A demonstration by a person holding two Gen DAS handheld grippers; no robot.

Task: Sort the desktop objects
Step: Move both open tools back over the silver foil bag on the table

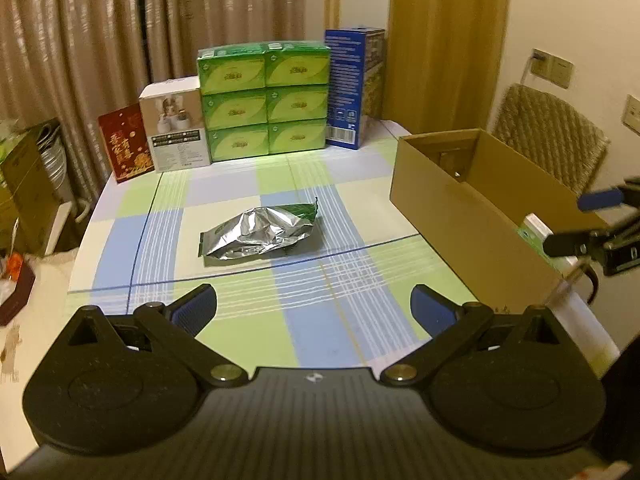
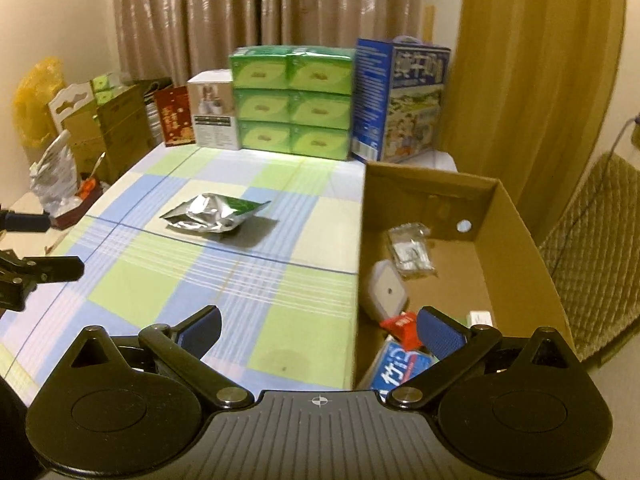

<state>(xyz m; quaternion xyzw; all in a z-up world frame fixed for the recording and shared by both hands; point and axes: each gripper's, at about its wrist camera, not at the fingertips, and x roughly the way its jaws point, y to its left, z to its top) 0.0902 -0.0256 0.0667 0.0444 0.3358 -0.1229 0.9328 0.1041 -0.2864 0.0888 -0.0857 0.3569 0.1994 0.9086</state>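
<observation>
Foil pouch, crumpled silver with a green printed end, lies alone on the checked tablecloth near the middle of the left wrist view, well ahead of the left gripper, whose blue-padded fingers are spread wide with nothing between them. In the right wrist view the same pouch sits left of centre, ahead and to the left of the right gripper, which is likewise spread and empty, its right finger hanging over the cardboard box. That box stands at the right side of the frame, apart from the pouch, and holds a clear packet, a white square-lidded container, a red packet and a blue pack with large white characters that I cannot read. Along the top of the frame stand stacked green tissue packs, a blue carton with printing too blurred to make out, a white product box and a red card with gold characters.
</observation>
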